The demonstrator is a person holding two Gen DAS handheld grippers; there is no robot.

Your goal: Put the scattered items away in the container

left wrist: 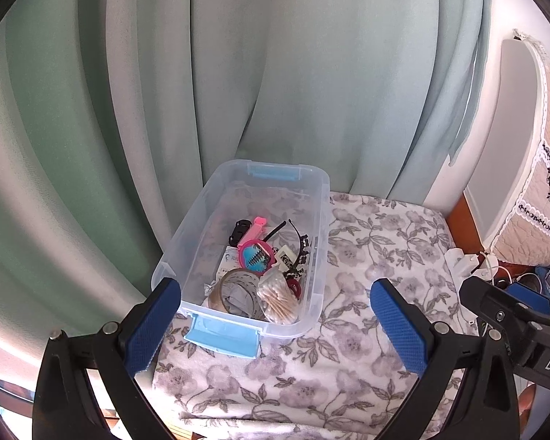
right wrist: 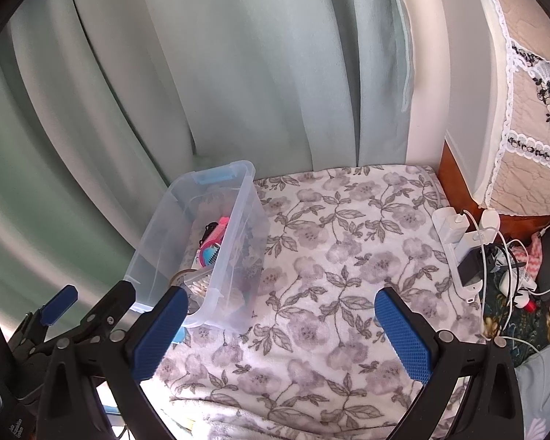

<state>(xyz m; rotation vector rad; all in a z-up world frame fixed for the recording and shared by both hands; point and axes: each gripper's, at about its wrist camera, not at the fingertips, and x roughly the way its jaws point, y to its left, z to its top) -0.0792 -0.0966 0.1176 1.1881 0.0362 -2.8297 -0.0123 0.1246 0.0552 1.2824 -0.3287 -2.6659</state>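
Left gripper hovers wide and empty, bin at its 12 o'clock. Right gripper gapes empty over the blanket, bin at 10.

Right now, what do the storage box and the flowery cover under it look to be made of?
The storage box looks like clear, glossy plastic: its contents show through the walls, and its latches are opaque light blue. The flowery cover seems to be soft, fuzzy fleece, matte, with a printed grey floral pattern, though the exact fabric is uncertain.

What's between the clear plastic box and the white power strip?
Only bare flowered blanket lies between the clear plastic box and the white power strip; the right wrist view shows nothing sitting on that stretch.
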